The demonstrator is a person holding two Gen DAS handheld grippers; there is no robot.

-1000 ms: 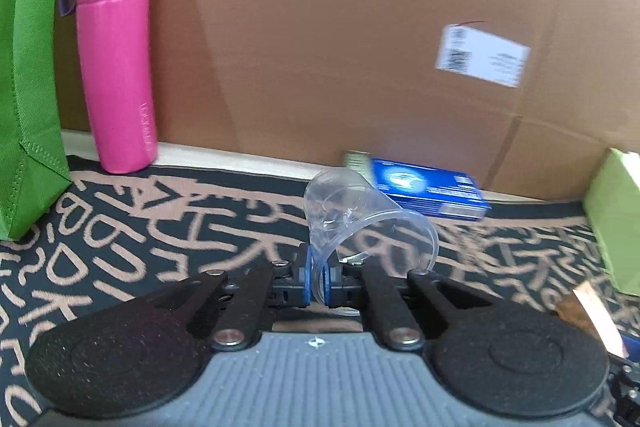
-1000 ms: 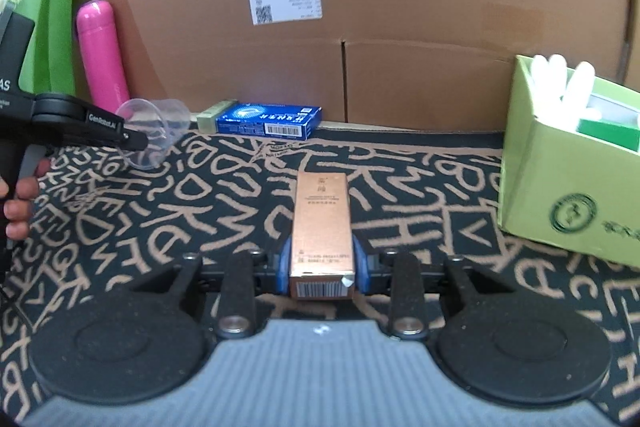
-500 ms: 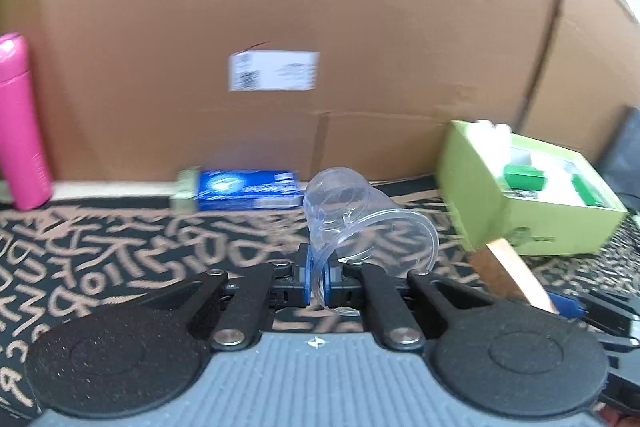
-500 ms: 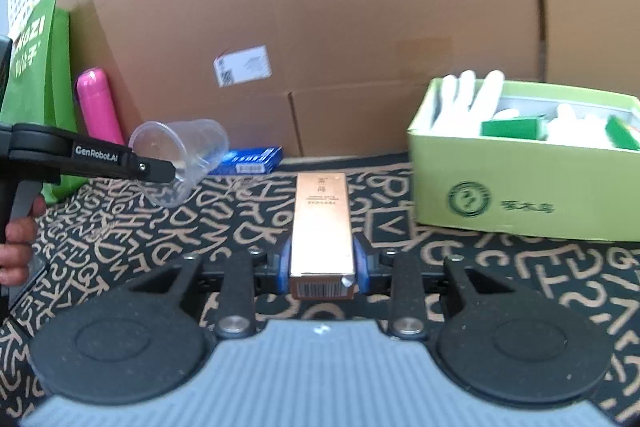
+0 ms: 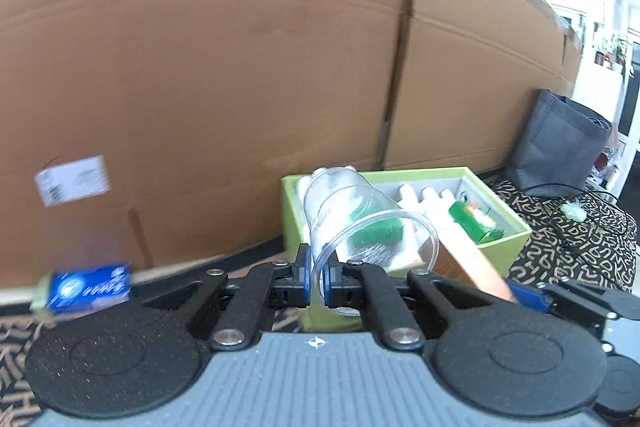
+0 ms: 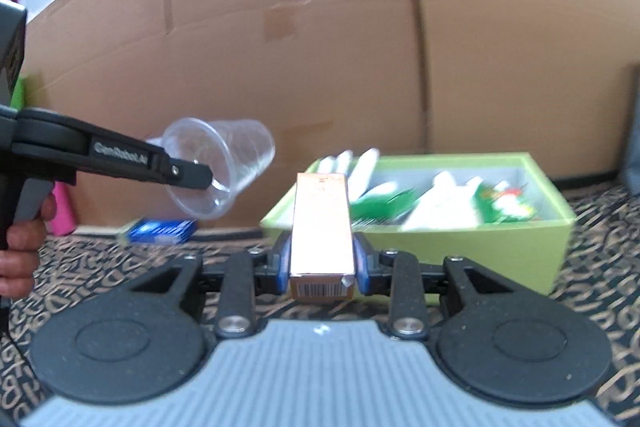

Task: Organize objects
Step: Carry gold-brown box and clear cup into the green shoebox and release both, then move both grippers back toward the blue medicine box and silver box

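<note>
From your left wrist camera, your left gripper [image 5: 316,283] has its jaws pinched tight on the rim of a clear plastic cup [image 5: 360,219], which lies tilted on its side with its mouth towards you. Just beyond it sits the green box [image 5: 508,243] on the patterned cloth [image 5: 568,251], holding white rolls and green packets. A blue packet [image 5: 90,289] lies at the foot of the cardboard wall [image 5: 240,67].

From your right wrist camera, your right gripper [image 6: 322,263] is closed part-way on a copper-coloured carton [image 6: 322,223], gripping its sides, the carton pointing towards the green box. To its left your other gripper holds the cup in the air, off the cloth
</note>
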